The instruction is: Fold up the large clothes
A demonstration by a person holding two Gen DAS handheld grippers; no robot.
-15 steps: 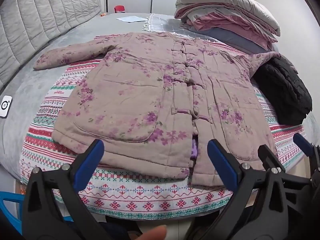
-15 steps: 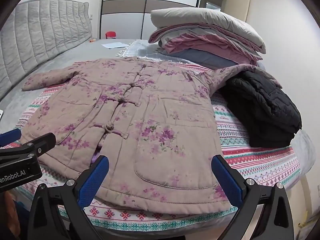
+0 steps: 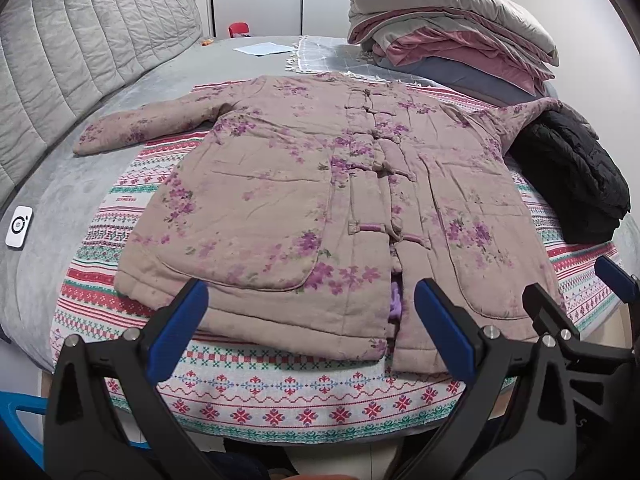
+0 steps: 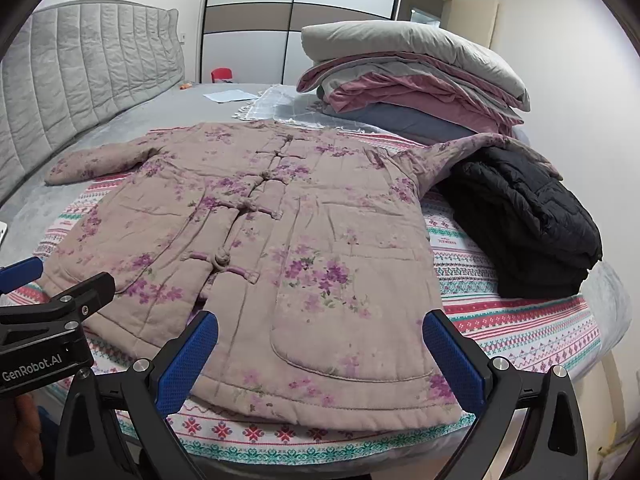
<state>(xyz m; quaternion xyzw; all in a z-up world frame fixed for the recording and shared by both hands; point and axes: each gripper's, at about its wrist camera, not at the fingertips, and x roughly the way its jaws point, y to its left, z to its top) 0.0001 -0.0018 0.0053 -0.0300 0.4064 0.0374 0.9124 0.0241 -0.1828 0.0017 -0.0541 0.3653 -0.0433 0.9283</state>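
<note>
Two grippers were held over the near edge of the bed, each with its blue-padded jaws spread wide and nothing between them. Left gripper (image 3: pixel 310 328) hovered above the coat's hem, its fingers bracketing the hem's left half and the front opening; right gripper (image 4: pixel 320 354) hovered above the hem's right half, over the right patch pocket. Neither touched the fabric. In the right wrist view, the left gripper (image 4: pixel 56 286) appeared at the left margin, just beside the coat's lower left corner.

Floral padded coat (image 3: pixel 320 200) lay flat and front-up, fastened down the centre with knotted cloth buttons, hem toward the cameras and collar away. Its left sleeve (image 3: pixel 140 128) extended straight outward onto the grey bed cover (image 3: pixel 52 200); its right sleeve (image 4: pixel 460 152) was draped up over a folded black quilted jacket (image 4: pixel 528 220) lying just beside the coat. Beneath the coat was a patterned red, green and white blanket (image 3: pixel 280 400).

Beyond the collar lay a fringed light cloth (image 4: pixel 280 108) and a sheet of paper (image 4: pixel 228 96). A stack of folded bedding (image 4: pixel 412 76) stood behind the black jacket, and a quilted grey headboard (image 3: pixel 88 48) ran along the left. A small white device (image 3: pixel 18 226) rested on the bed cover at the far left.
</note>
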